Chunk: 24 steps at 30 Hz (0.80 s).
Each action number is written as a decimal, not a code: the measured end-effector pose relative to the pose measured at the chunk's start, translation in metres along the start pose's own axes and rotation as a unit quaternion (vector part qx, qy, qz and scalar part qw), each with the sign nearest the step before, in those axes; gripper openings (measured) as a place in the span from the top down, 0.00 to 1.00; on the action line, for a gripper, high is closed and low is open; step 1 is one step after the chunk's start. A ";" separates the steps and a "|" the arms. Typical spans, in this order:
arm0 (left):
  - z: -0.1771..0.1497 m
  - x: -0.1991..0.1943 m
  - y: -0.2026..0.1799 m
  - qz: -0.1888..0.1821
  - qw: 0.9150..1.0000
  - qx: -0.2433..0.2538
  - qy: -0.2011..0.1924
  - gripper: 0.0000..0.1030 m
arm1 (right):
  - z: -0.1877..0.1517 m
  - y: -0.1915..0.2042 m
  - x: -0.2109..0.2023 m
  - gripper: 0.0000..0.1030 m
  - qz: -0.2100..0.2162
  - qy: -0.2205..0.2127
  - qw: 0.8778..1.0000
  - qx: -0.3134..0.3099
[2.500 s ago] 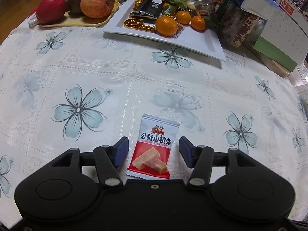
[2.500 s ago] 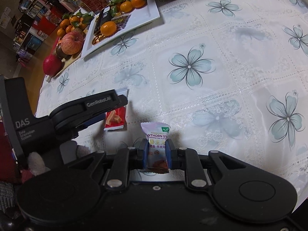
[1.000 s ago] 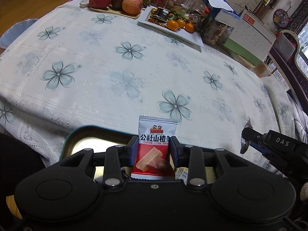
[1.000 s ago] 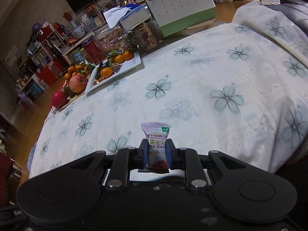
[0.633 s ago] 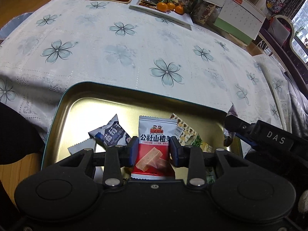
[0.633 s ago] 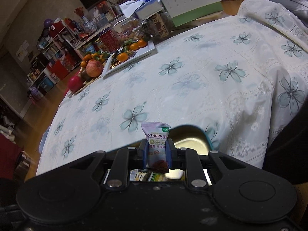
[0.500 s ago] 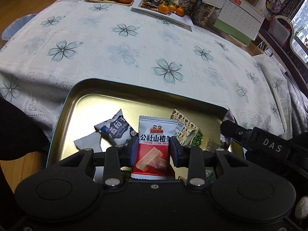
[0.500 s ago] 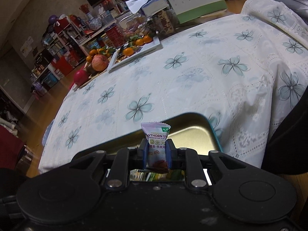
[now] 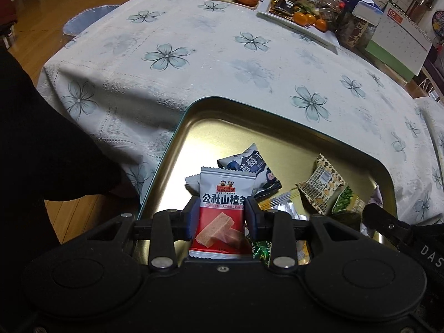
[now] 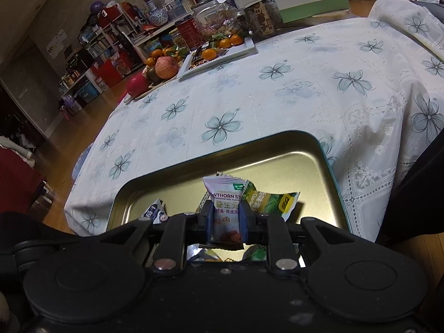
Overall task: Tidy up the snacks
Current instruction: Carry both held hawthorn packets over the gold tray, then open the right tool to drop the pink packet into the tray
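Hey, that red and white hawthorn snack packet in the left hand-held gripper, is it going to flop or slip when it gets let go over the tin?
The red and white packet stands upright above the left hand-held gripper, so it is probably fairly stiff. Its glossy wrapper looks slippery. It seems light, so it should land gently in the tin.

Behind the left gripper [image 9: 217,219] the lower edge of the red-and-white snack packet [image 9: 220,216] and the near side of the gold tin [image 9: 177,127] are hidden, and several wrappers [image 10: 205,254] under the right gripper [image 10: 226,219] cannot be identified.
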<state>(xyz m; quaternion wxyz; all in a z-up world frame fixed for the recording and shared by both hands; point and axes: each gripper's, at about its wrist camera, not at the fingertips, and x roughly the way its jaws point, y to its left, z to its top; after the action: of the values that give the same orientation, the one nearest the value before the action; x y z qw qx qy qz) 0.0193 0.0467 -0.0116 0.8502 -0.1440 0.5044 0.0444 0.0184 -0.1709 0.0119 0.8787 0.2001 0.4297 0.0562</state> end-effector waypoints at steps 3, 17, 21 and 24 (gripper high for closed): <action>-0.002 -0.001 0.003 0.006 1.000 -0.004 0.002 0.58 | -0.002 0.003 -0.001 0.80 -0.003 0.000 1.000 -0.008; -0.001 -0.014 -0.006 0.005 0.999 0.016 -0.044 0.57 | 0.000 -0.001 0.000 0.80 -0.008 -0.003 1.000 -0.002; 0.000 -0.012 -0.005 0.009 0.999 0.015 -0.043 0.57 | -0.001 0.000 0.000 0.80 -0.005 -0.003 1.000 -0.003; 0.000 -0.010 -0.004 0.015 0.999 0.013 -0.038 0.57 | -0.001 0.001 0.000 0.79 -0.002 -0.001 1.000 -0.008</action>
<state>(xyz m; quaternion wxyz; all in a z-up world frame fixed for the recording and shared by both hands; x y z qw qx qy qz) 0.0156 0.0433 -0.0022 0.8698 -0.1235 0.4745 0.0556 0.0181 -0.1692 0.0117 0.8808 0.1919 0.4291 0.0576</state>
